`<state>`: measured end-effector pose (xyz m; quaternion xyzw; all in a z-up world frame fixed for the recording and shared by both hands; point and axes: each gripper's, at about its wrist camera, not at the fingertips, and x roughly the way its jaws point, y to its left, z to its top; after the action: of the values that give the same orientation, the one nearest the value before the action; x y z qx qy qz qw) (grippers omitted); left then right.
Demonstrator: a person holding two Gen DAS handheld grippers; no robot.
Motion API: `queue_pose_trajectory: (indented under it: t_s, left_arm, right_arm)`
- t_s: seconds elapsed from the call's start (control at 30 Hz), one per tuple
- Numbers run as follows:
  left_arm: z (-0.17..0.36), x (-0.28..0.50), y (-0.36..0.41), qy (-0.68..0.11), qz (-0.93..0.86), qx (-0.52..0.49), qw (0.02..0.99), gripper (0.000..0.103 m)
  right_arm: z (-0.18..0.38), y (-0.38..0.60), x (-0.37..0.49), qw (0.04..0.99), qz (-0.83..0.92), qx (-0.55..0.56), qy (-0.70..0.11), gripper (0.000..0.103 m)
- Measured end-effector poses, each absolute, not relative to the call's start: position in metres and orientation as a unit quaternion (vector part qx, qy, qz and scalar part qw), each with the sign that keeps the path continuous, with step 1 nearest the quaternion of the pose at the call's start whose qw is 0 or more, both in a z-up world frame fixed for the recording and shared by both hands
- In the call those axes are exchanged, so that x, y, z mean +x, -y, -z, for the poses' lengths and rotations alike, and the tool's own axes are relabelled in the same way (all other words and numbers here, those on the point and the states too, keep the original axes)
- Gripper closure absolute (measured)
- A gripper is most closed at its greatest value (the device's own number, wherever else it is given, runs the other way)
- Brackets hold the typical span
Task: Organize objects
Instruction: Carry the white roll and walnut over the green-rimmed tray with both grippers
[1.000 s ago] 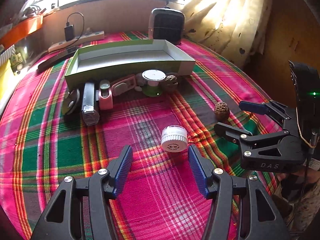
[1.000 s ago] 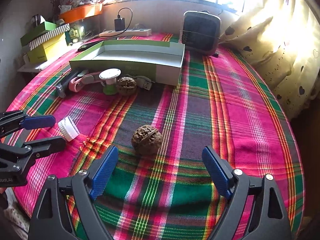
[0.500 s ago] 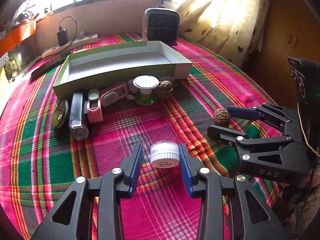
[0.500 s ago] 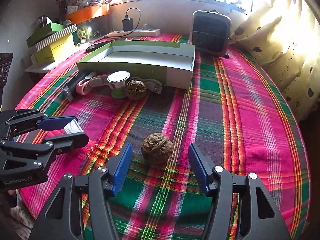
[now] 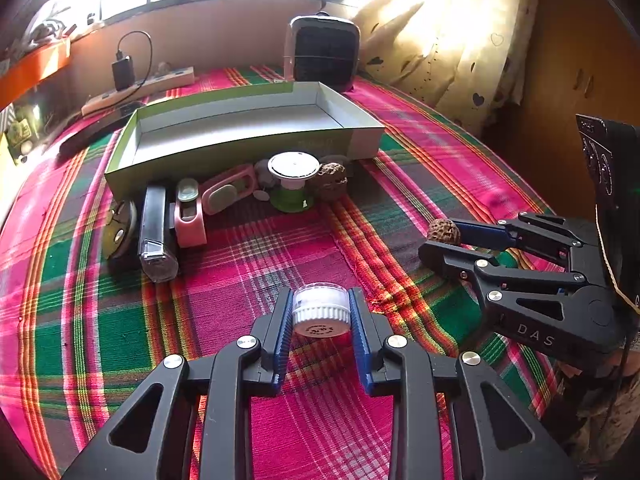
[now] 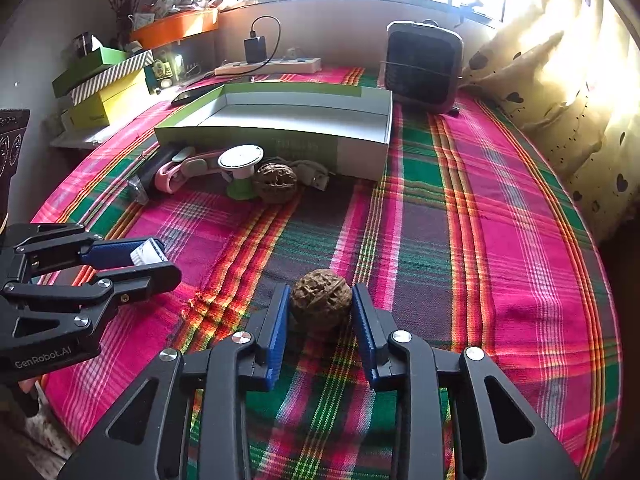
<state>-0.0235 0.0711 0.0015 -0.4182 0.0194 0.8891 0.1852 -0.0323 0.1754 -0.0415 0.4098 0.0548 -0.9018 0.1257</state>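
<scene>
My left gripper point(image 5: 320, 312) is shut on a small white ribbed jar point(image 5: 320, 310) low over the plaid cloth; the gripper and jar also show in the right wrist view point(image 6: 148, 254). My right gripper point(image 6: 320, 308) is shut on a brown walnut point(image 6: 320, 306) that rests on the cloth; it also shows in the left wrist view point(image 5: 442, 232). An empty green and white box point(image 5: 240, 136) lies further back. In front of it lie a second walnut point(image 5: 331, 180), a white-topped green spool point(image 5: 293, 182), a pink gadget point(image 5: 188, 216) and a black device point(image 5: 154, 232).
A small black fan heater point(image 6: 422, 66) stands behind the box at the right. A power strip with a charger point(image 6: 272, 65) lies by the window wall. Stacked boxes point(image 6: 104, 88) stand at the far left. A curtain point(image 6: 568, 92) hangs along the right edge.
Both grippers moved forward and closed: the left one on the white jar, the right one on the walnut. Both were wide open a second ago.
</scene>
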Motion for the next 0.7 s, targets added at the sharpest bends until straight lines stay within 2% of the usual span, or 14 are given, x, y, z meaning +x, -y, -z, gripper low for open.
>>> queue_pose_trajectory:
  t_s: [0.7]
  left_arm:
    - [-0.037,-0.057,-0.051,-0.029,-0.907,-0.391,0.153,0.078]
  right_arm:
    - [0.005,-0.155,-0.057,0.141,0.915,0.374,-0.052,0.071]
